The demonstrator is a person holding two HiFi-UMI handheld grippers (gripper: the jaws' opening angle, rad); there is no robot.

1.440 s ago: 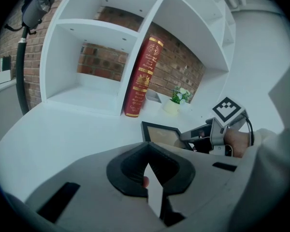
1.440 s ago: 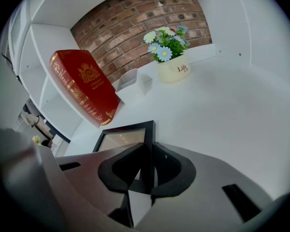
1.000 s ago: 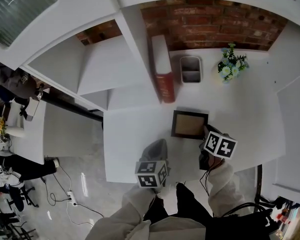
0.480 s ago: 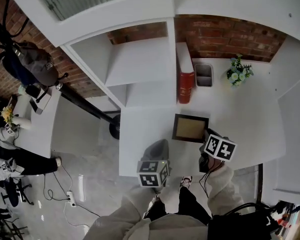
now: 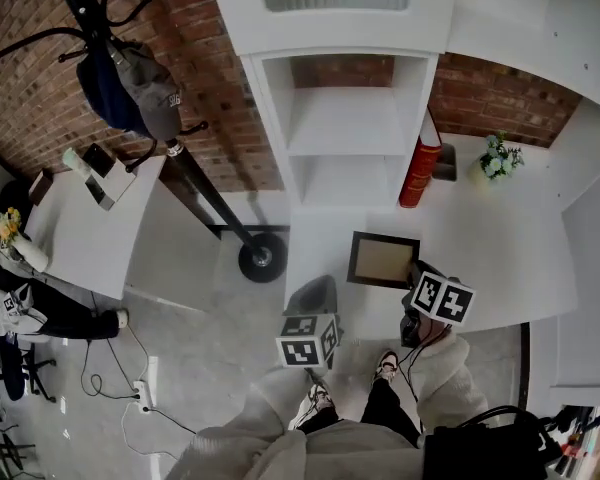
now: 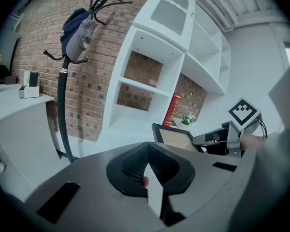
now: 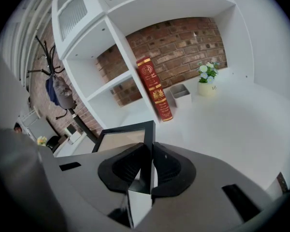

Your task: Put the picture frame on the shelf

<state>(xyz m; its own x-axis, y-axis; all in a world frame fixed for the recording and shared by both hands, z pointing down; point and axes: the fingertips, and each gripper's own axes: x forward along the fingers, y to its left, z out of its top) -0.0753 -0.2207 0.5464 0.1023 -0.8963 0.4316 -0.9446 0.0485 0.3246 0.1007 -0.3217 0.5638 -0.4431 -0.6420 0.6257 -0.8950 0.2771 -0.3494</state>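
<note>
The picture frame (image 5: 383, 260), dark-rimmed with a tan face, is held over the white desk (image 5: 500, 253) near its front left corner. My right gripper (image 5: 417, 273) is shut on the frame's near right edge; in the right gripper view the frame (image 7: 123, 137) runs up from between the jaws of the right gripper (image 7: 147, 173). My left gripper (image 5: 310, 296) hangs left of the frame, off the desk, shut with nothing in it (image 6: 147, 175). The white shelf unit (image 5: 350, 123) stands behind the frame with bare compartments (image 7: 106, 88).
A red book (image 5: 420, 168) leans against the shelf unit's right side, with a grey container (image 7: 180, 94) and a small potted plant (image 5: 497, 158) beside it. A coat rack (image 5: 130, 78) with a cap stands left, its base (image 5: 263, 260) on the floor. A side table (image 5: 80, 218) stands far left.
The head view has swung left: shelf unit, coat rack and floor have come into view and the desk slid right. The frame stays in my right gripper; both grippers keep their places in view.
</note>
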